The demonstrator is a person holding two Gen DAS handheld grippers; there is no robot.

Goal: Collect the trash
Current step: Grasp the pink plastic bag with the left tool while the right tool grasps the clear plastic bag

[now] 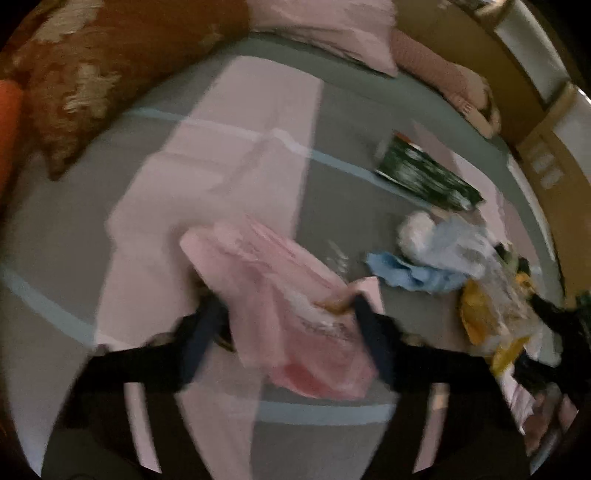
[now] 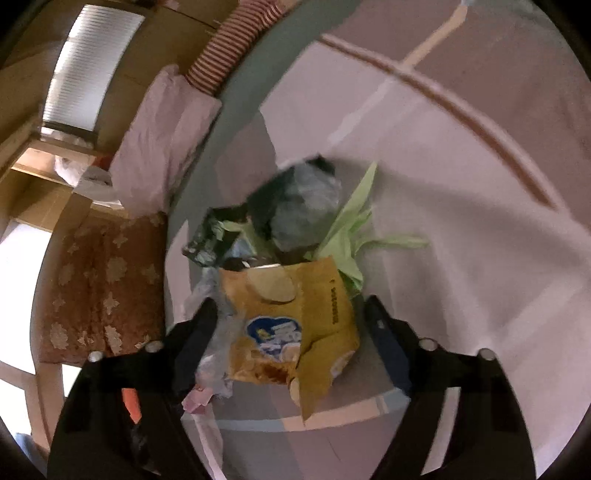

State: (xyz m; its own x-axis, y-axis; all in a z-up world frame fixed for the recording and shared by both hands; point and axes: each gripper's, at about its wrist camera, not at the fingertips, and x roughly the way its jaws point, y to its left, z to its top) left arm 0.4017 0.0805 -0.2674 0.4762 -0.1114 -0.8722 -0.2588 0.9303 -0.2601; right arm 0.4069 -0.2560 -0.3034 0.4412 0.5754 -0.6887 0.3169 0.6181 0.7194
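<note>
1. My left wrist camera looks down along its fingers (image 1: 207,325) at the bed (image 1: 74,229), close above it, with pillows (image 1: 332,33) at the far edge.
2. My right wrist camera looks down at the same bed (image 2: 461,229), very near a yellow snack bag (image 2: 295,325).
3. Both views share the bed, the pink pillow (image 2: 162,136) and the yellow bag (image 1: 476,306).

A bed (image 1: 92,229) fills most of both views, its sheet in grey and pale pink blocks with thin blue lines. A pink pillow (image 1: 332,33) and a brown patterned cushion (image 1: 85,85) lie at its edge. Behind stand tan wooden panels (image 1: 546,155) and a bright slatted window (image 2: 88,66).
</note>
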